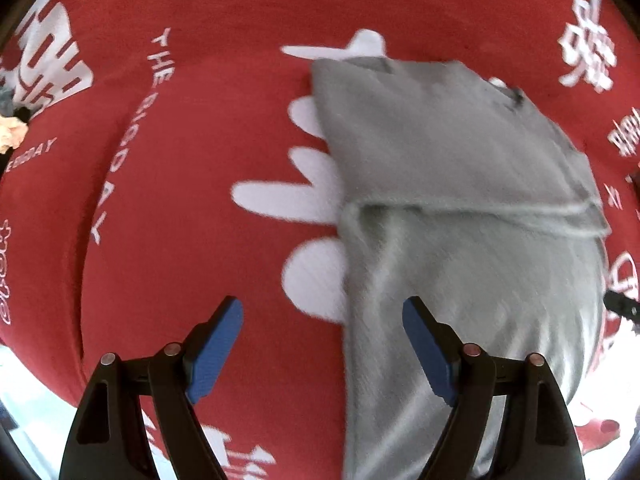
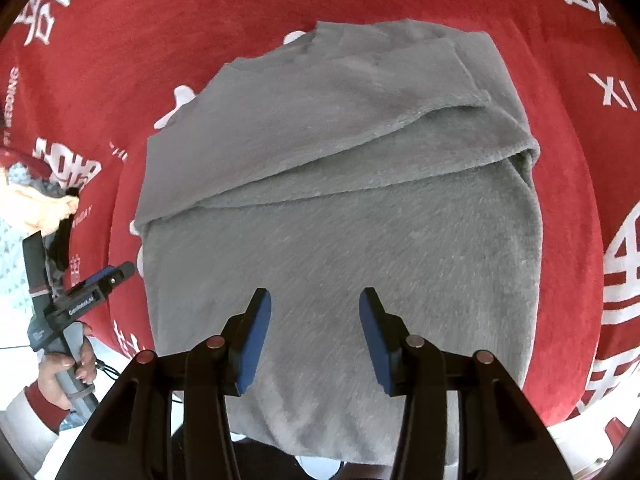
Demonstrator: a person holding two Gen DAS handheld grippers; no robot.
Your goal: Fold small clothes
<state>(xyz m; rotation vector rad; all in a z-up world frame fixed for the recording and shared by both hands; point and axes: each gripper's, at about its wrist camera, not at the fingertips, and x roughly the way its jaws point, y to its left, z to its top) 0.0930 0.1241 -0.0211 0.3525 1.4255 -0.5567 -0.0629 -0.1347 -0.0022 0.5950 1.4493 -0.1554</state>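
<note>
A grey fleece garment (image 2: 340,208) lies on a red blanket (image 2: 120,80) with its far part folded over toward me, leaving a diagonal folded edge across the middle. It also shows in the left wrist view (image 1: 460,208) at the right. My left gripper (image 1: 322,320) is open and empty, hovering over the garment's left edge and the blanket. It shows at the left of the right wrist view (image 2: 116,274), held by a hand. My right gripper (image 2: 315,312) is open and empty above the garment's near half.
The red blanket (image 1: 180,160) with white lettering and shapes covers the surface. A small pile of other clothes (image 2: 44,200) lies at the far left. The blanket's near edge drops to a pale floor (image 1: 24,392).
</note>
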